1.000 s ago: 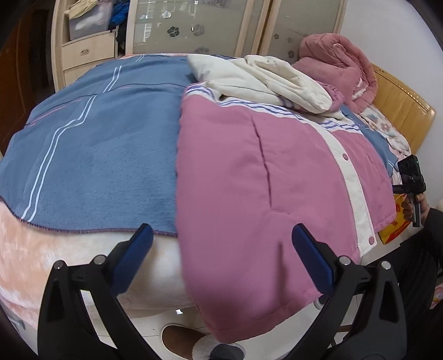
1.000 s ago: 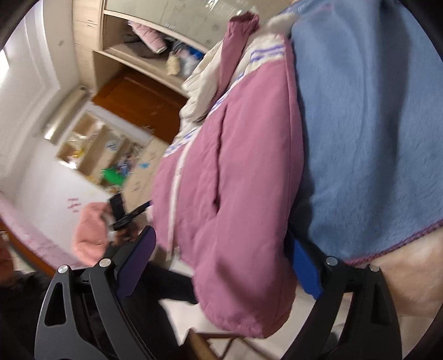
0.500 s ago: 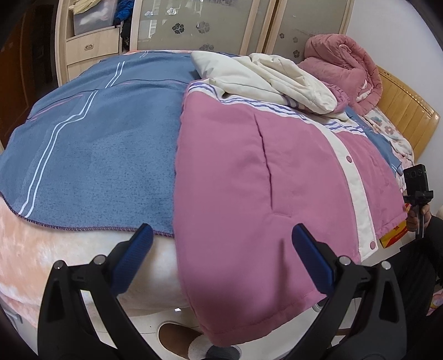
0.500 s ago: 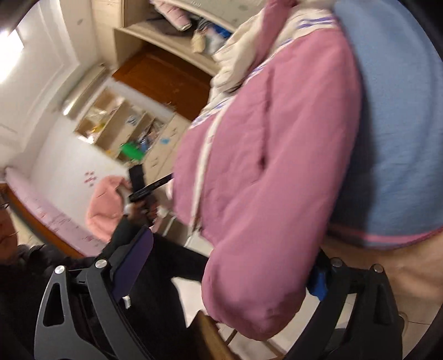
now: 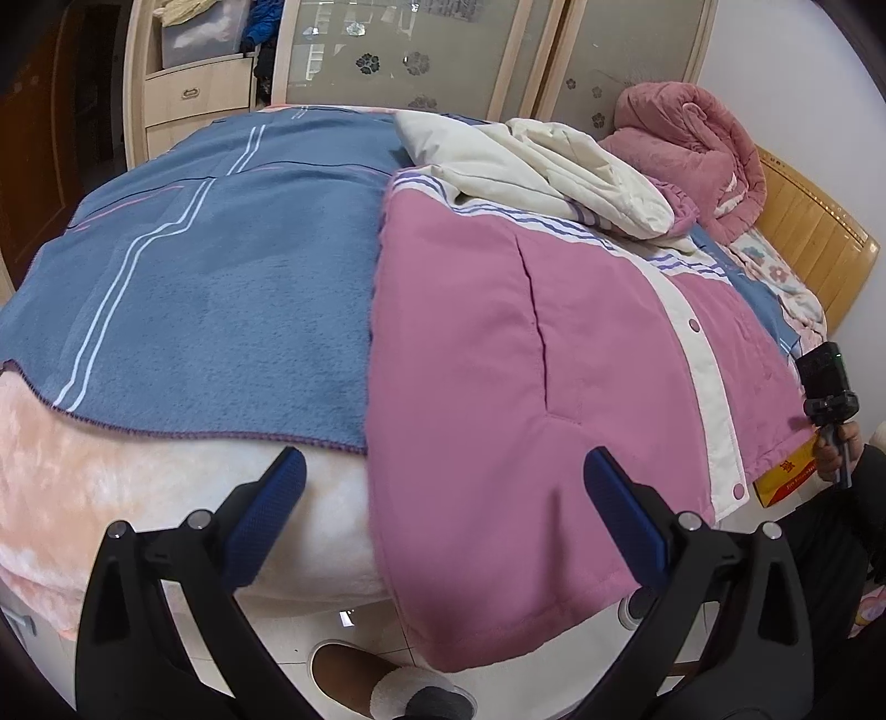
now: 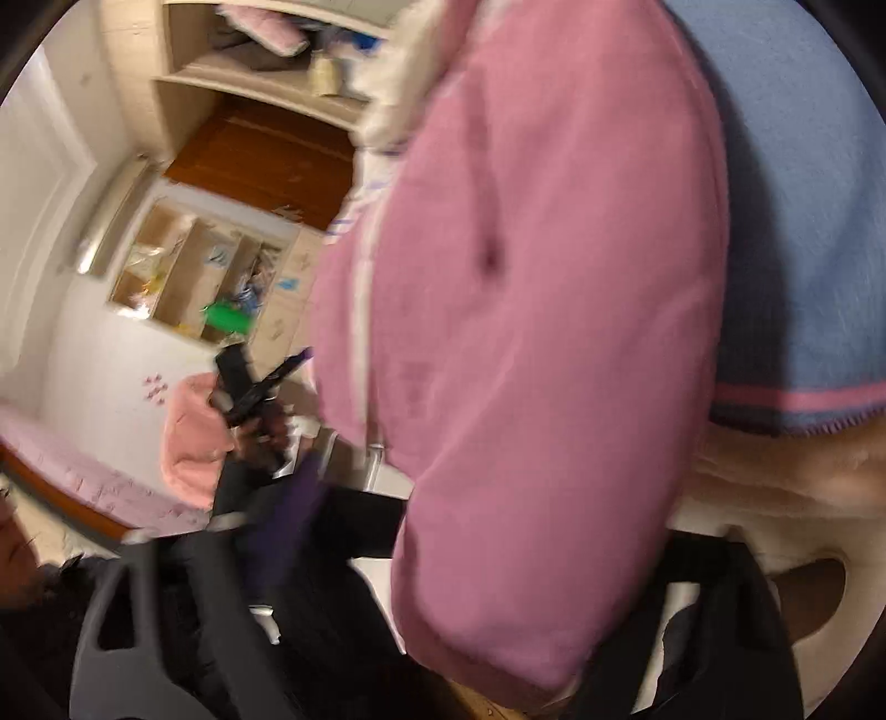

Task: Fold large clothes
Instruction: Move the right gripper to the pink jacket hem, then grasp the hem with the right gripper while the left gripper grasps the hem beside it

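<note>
Now the bed [image 5: 138,498] is seen filling the room's middle, covered by a peach fleece with a blue blanket [image 5: 221,288] spread over its far and left part. A wardrobe [image 5: 443,50] with frosted flower-patterned doors stands beyond the far edge, and a wooden headboard [image 5: 814,249] closes the right end. The pink jacket [image 5: 526,387] is laid along the near edge, its hem hanging over that edge, its cream snap placket running toward the near right corner. A cream garment [image 5: 542,166] is heaped on its collar end, and a pink bundle [image 5: 692,144] sits by the headboard. A yellow-red box [image 5: 786,471] pokes out under the jacket; its printing cannot be read. Open floor is seen below the near edge. The left gripper [image 5: 443,509] is held wide over that edge, nothing between its fingers. The right gripper [image 6: 487,554] is blurred, its jaws closing around the jacket's hanging fold; whether the pads press cannot be told.
</note>
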`<control>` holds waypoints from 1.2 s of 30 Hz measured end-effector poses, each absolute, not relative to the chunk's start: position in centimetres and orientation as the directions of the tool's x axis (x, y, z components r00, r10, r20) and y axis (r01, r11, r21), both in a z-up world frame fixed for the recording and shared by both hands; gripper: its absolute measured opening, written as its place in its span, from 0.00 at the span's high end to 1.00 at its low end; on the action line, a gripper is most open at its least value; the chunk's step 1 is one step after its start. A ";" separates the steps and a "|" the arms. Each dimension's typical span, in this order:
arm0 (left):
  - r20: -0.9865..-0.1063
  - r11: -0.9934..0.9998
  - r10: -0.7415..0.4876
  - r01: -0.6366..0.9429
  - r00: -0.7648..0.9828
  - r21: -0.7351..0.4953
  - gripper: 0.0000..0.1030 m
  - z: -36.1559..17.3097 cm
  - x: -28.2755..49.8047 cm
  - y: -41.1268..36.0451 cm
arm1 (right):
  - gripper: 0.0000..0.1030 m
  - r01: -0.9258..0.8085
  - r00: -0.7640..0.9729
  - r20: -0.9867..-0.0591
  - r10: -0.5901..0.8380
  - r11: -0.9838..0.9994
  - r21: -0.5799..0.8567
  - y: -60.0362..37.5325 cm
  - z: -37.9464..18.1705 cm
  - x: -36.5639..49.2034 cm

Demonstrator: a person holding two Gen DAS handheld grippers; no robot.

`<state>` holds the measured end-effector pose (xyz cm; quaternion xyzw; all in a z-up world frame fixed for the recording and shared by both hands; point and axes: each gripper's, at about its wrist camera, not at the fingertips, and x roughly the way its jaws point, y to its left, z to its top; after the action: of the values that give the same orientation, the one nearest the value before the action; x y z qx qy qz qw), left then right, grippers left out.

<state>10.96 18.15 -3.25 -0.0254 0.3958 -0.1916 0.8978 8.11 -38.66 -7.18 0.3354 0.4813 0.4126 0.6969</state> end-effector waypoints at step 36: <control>-0.624 0.673 -0.734 0.165 0.269 -0.721 0.03 -8.3 13.1 20.2 | 0.94 -0.384 0.474 -0.209 0.855 0.414 0.825 -40.1 -1.4 7.4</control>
<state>13.05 20.17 -8.33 -0.2711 0.5250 -0.3000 0.7489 7.42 -40.07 -1.44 0.3657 0.3224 0.3988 0.7767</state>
